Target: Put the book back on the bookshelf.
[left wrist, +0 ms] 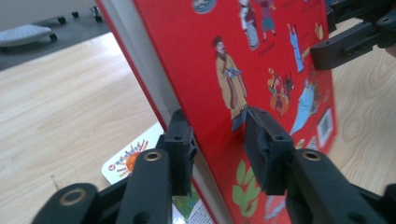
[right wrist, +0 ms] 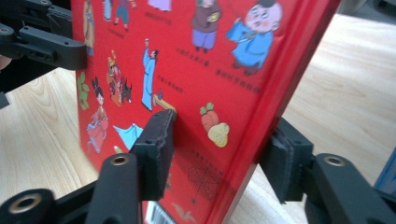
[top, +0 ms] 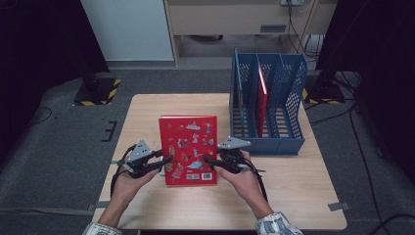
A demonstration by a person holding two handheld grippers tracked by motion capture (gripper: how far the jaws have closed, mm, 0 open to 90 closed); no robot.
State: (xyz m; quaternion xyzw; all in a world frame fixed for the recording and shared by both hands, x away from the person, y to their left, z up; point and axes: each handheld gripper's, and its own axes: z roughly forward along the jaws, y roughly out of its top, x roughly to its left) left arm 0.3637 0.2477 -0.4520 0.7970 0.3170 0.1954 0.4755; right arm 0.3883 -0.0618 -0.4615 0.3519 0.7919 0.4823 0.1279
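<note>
Left gripper clamped on the red picture book's left page edge; right gripper straddles its spine edge, top pad touching, grip uncertain. Book over the desk, long axis pointing away; blue file rack lies right-forward. Cover text unreadable

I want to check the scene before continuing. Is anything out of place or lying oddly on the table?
Yes. A small white illustrated card or booklet lies on the wooden table, partly under the lifted edge of the red hardcover picture book.
</note>
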